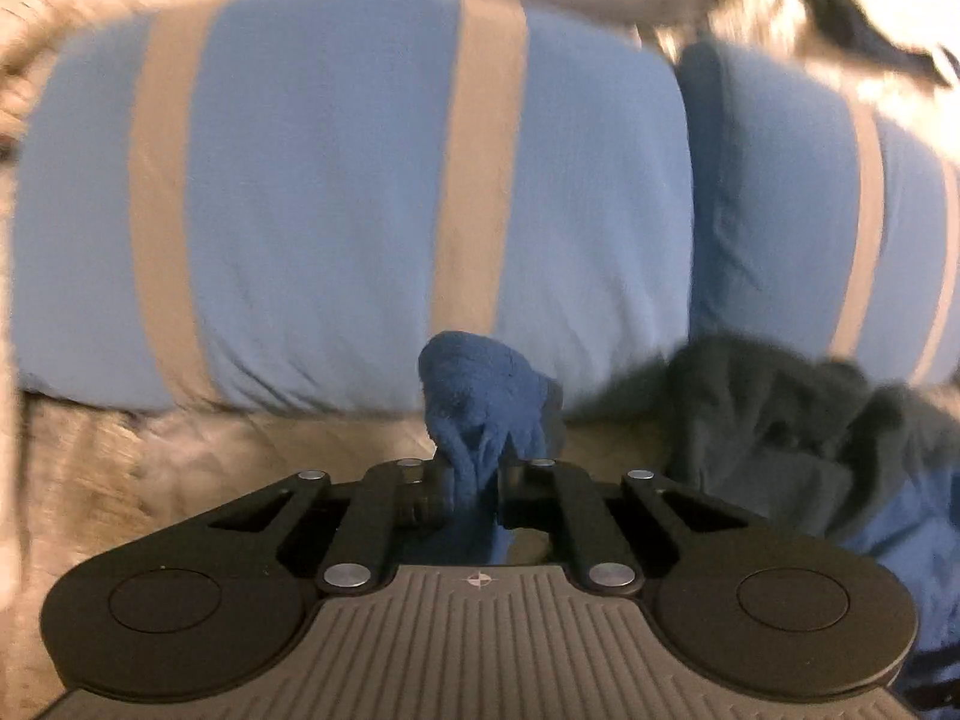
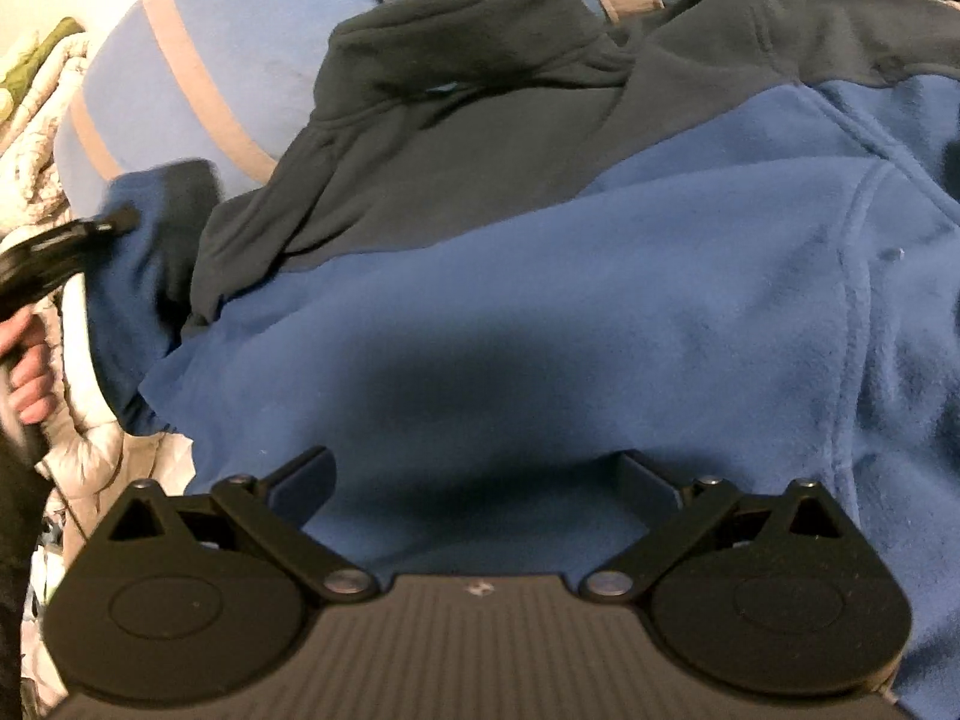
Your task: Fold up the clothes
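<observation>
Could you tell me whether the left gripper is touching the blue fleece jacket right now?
Touching. In the left wrist view, the left gripper has its fingers closed on a bunched fold of the blue fleece jacket, which sticks up between them.

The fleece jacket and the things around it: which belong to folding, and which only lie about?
For the job: fleece jacket, left gripper shut on its edge, right gripper open.
Lying about: striped pillows, white quilted blanket.

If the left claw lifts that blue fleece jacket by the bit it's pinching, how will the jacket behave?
Likely floppy: the fleece jacket already bunches into soft folds where the left claw pinches it. It will probably drape and trail rather than hold shape. The fuzzy pile suggests decent grip, not slippery.
</observation>
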Tool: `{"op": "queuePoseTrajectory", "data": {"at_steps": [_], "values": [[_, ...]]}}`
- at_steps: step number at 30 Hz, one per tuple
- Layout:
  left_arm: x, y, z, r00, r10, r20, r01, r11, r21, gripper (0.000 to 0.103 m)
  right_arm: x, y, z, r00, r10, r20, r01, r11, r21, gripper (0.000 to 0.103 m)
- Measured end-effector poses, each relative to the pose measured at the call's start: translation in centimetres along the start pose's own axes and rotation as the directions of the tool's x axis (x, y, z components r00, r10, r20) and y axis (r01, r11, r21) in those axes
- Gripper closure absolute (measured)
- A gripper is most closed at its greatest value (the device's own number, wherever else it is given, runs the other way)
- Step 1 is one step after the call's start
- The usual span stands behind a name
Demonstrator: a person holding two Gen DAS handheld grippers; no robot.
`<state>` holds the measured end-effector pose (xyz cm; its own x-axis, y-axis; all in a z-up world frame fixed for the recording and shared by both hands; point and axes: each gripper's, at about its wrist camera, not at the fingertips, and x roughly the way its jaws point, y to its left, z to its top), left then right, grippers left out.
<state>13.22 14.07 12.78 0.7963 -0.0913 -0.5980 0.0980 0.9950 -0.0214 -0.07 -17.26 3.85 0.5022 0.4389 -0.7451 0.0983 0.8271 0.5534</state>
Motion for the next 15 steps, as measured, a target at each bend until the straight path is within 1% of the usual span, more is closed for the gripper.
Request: {"op": "queuePoseTrajectory", "data": {"at_steps": [2, 5, 9, 15], "values": [[-2.0, 0.7, 0.4, 0.998, 0.023, 0.053, -0.021, 0.999, -0.025, 0.092, 0.3, -0.1, 0.0, 1.000, 0.004, 0.004, -0.004, 1.000, 0.002, 0.001], [-4.6, 1.9, 0.6, 0.992, 0.056, 0.111, -0.047, 0.996, -0.077, 0.092, 0.7, -0.2, 0.0, 1.000, 0.005, 0.018, -0.005, 1.000, -0.007, 0.001], [-7.1, 3.8, -0.1, 0.985, 0.080, 0.151, -0.060, 0.989, -0.134, 0.092, 1.1, 0.2, -0.2, 0.999, -0.001, 0.047, 0.003, 0.999, -0.047, 0.000], [-11.0, 7.1, -2.0, 0.971, 0.128, 0.204, -0.090, 0.979, -0.184, 0.092, 1.2, -0.2, 0.0, 0.997, 0.019, 0.068, -0.018, 1.000, -0.018, 0.000]]}}
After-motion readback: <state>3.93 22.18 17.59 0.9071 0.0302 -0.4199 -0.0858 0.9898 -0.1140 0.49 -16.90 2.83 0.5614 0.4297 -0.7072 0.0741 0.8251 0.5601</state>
